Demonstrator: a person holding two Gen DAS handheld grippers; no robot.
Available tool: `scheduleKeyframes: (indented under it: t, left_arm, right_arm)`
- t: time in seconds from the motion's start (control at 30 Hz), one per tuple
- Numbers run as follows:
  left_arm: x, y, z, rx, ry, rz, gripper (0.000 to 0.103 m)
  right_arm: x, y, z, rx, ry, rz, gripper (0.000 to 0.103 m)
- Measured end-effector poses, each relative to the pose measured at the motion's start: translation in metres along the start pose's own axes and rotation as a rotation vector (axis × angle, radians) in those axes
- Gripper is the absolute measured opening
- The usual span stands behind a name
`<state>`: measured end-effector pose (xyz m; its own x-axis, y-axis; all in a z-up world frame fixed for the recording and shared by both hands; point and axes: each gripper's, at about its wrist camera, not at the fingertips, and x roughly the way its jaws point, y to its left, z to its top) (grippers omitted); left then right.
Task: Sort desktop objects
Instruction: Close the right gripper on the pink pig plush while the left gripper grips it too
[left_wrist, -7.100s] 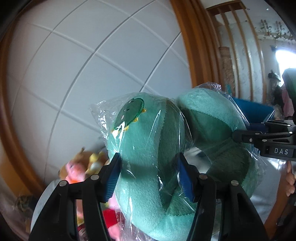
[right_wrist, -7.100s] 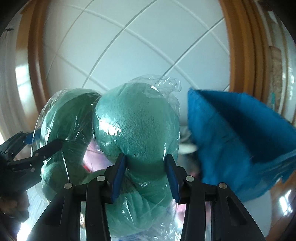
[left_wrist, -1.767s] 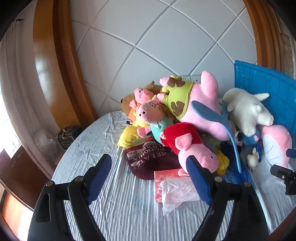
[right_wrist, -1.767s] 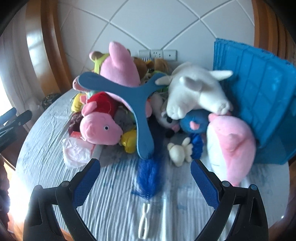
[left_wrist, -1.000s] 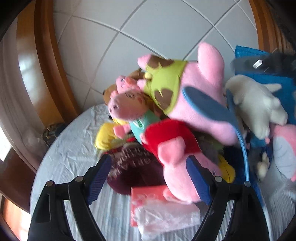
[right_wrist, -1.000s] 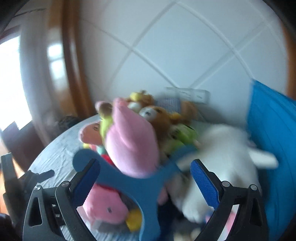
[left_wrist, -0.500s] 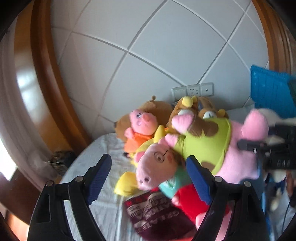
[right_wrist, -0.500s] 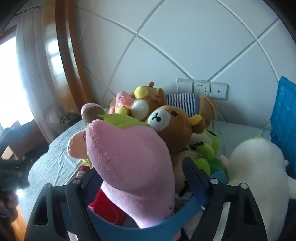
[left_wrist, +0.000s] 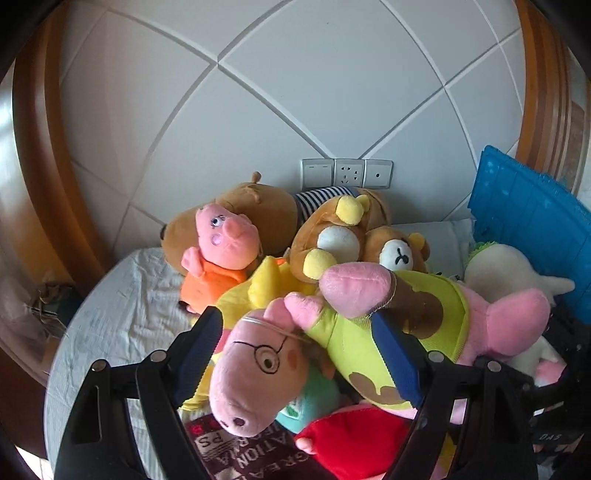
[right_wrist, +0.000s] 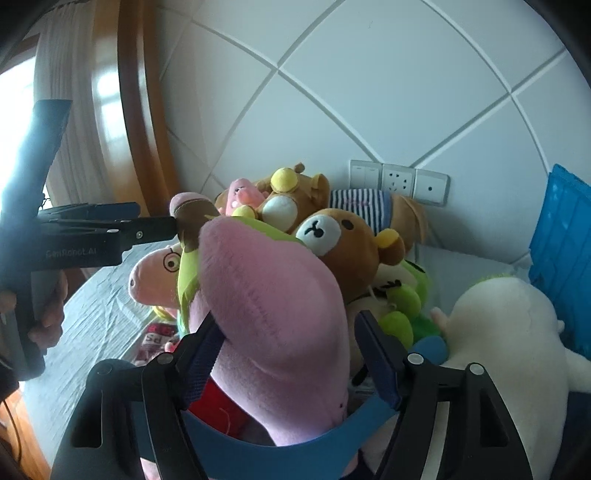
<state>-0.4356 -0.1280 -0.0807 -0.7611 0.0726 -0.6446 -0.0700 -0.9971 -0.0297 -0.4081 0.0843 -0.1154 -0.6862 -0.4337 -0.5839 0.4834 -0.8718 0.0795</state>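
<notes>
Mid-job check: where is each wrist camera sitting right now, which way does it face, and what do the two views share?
Left wrist: rides the left gripper, facing the tiled wall over the toy pile; its open fingers flank the glasses-wearing pig plush.
Right wrist: rides the right gripper, facing the same wall; its fingers straddle the pink plush in the green shirt; the left gripper and the person's hand show at left.
Shared: pink plush, brown bear, wall sockets, blue crate.
</notes>
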Motion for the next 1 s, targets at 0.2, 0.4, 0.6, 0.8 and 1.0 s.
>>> scheduleKeyframes:
  t: [0.2,0.4,0.6,0.8,1.0]
  left_arm:
    - [-0.008,0.007,0.006,-0.073,0.007,-0.12,0.083]
    - [0.011,-0.008,0.02,-0.065,0.031,-0.154,0.083]
    - [0.046,-0.02,0.032,-0.069,0.098,-0.165,0.072]
    - [0.048,-0.021,0.028,-0.051,0.113,-0.173,0.032]
    - [0.026,-0.022,0.017,-0.017,0.068,-0.158,0.024]
  right_arm:
    - [-0.007,0.005,-0.003,-0.039,-0.02,-0.014,0.072]
    - [-0.013,0.009,-0.001,-0.066,-0.054,-0.014,0.072]
    - [-0.004,0.008,0.005,-0.059,-0.05,0.008,0.072]
    - [0.001,0.01,0.005,-0.058,-0.024,0.035,0.043]
    - [-0.008,0.022,0.001,-0.077,-0.018,0.021,0.037]
